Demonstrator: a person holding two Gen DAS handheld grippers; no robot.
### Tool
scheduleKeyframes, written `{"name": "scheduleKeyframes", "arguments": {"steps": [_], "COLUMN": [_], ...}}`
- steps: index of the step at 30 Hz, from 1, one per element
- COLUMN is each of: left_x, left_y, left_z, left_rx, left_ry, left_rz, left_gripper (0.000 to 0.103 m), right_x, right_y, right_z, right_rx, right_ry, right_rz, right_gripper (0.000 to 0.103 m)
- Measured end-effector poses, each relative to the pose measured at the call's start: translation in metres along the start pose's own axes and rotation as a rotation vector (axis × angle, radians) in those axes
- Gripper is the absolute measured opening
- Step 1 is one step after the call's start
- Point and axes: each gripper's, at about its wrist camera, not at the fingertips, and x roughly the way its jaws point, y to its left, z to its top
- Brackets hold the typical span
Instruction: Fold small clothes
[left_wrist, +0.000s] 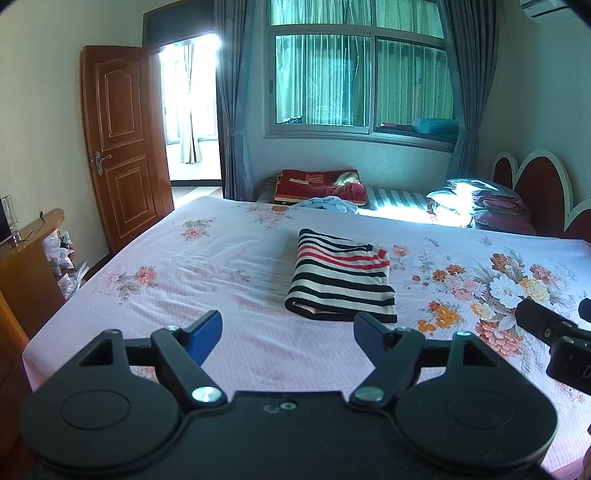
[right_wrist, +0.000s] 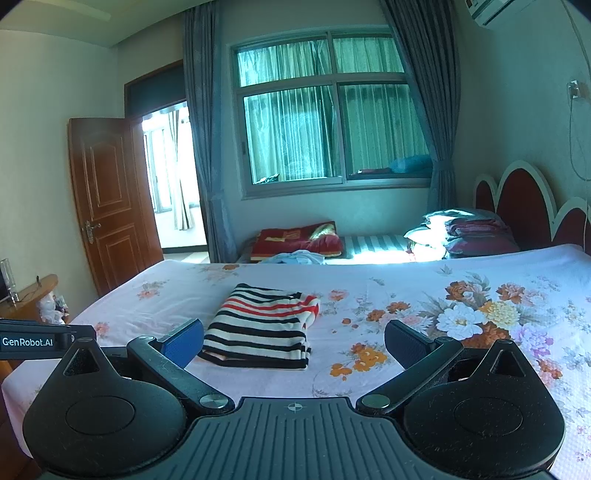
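Observation:
A small striped garment (left_wrist: 341, 277), black, white and red, lies folded into a neat rectangle on the floral bed sheet (left_wrist: 207, 273). It also shows in the right wrist view (right_wrist: 260, 326). My left gripper (left_wrist: 288, 328) is open and empty, held above the sheet just short of the garment's near edge. My right gripper (right_wrist: 293, 339) is open and empty, held back above the sheet with the garment ahead and slightly left. Part of the right gripper (left_wrist: 554, 332) shows at the right edge of the left wrist view.
A red blanket (left_wrist: 317, 186) and a light blue cloth (left_wrist: 325, 205) lie on a low striped bed by the window. Pillows (left_wrist: 487, 206) sit by the red headboard (left_wrist: 532, 192). A wooden cabinet (left_wrist: 29, 273) stands left of the bed, beside an open door (left_wrist: 122, 147).

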Motion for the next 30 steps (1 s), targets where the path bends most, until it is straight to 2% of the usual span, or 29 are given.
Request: {"name": "scheduleKeyframes", "arguments": {"steps": [30], "left_x": [0.012], "left_y": [0.001], "left_z": [0.003], "left_rx": [0.002], "left_ry": [0.024], "left_rz": [-0.009], "left_gripper": [0.077], "right_x": [0.014], "right_y": [-0.007], "right_z": [0.001], "right_rx": [0.009], "right_ry": [0.024], "right_rz": [0.008], "right_gripper": [0.103]}}
